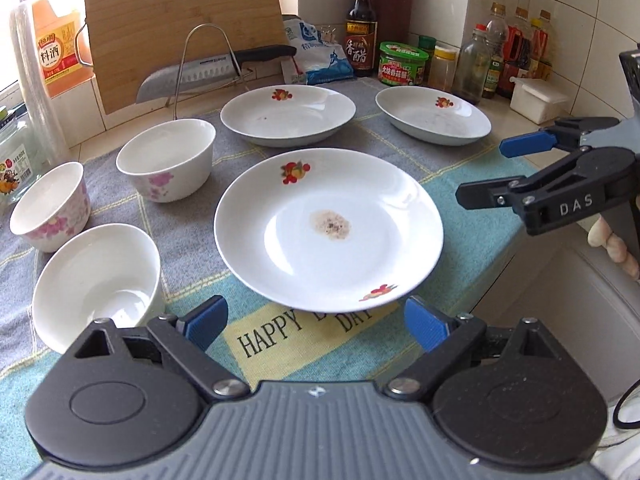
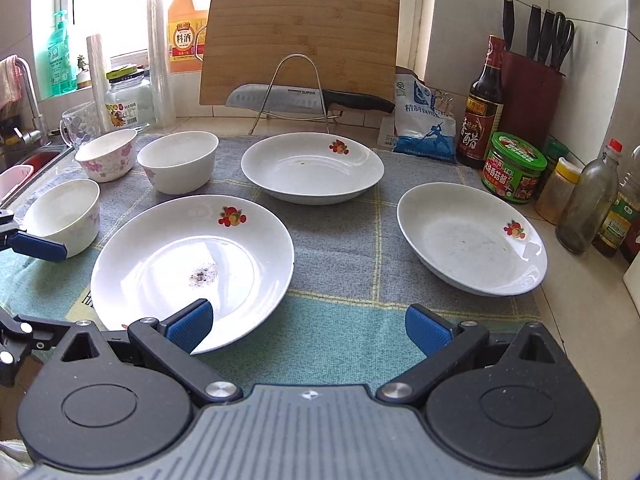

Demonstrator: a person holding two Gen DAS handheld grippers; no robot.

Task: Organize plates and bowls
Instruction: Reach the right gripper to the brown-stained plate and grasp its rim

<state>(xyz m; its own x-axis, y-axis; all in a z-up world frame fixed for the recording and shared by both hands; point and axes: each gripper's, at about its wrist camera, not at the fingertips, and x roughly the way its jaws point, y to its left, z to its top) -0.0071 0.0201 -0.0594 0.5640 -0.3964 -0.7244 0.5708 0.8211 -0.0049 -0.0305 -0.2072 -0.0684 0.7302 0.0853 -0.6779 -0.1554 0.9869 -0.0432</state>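
Both grippers spread, nothing pinched: left gripper (image 1: 316, 320) just short of the near plate (image 1: 328, 228), right gripper (image 2: 308, 328) by its rim.

Risks: glazed rim slips from pads; plate w/ residue drags the cloth (image 2: 360, 240); bowl (image 1: 96, 280) close by left finger, could get knocked.

Three plates, three bowls spread on the cloth. Tiled counter, corner crowded w/ bottles, knife (image 2: 304, 98) on rack; sink probably far left.

Left claw (image 1: 316, 322), right claw (image 2: 310, 330): black arms, blue ribbed pads, silver screws, grey ridged body; "DAS" marking.
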